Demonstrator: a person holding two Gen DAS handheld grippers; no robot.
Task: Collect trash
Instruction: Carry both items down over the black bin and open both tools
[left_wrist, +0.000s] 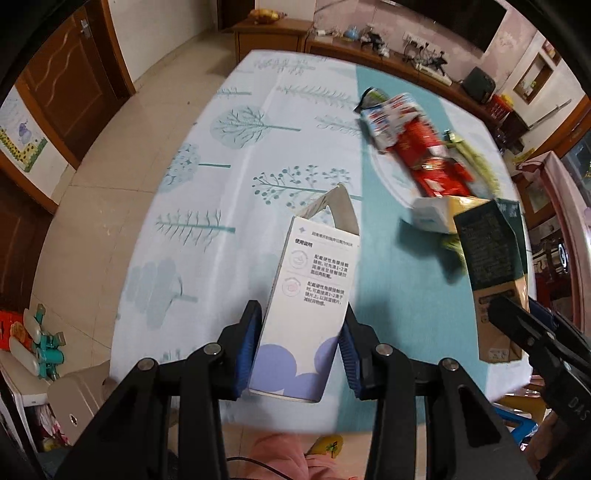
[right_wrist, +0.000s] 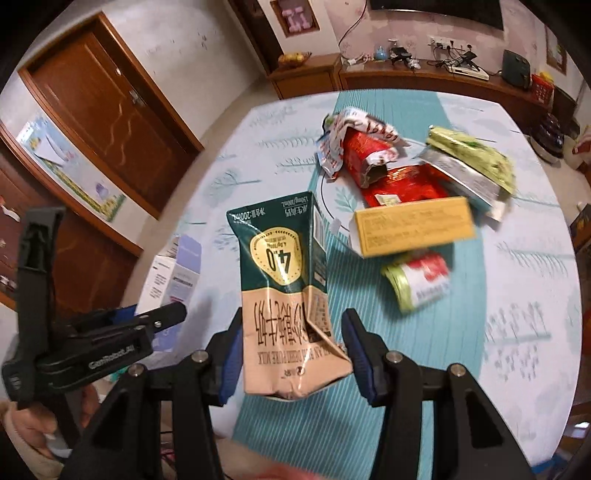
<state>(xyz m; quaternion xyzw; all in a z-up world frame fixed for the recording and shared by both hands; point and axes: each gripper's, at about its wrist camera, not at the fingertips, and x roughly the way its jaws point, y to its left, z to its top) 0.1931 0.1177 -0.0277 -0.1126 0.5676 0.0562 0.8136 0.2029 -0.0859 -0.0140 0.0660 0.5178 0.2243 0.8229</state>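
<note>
Left hand-held gripper (left_wrist: 301, 341) pinches a white box (left_wrist: 310, 295); right hand-held gripper (right_wrist: 291, 349) – level above the desk (right_wrist: 480, 332) – grips a milk carton (right_wrist: 286, 291).

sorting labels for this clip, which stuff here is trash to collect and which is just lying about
Trash for the job:
white box, in left gripper
milk carton, in right gripper
yellow box
red wrapper
green packet
small pouch

Just lying about:
fruit bowl
power strip
</note>
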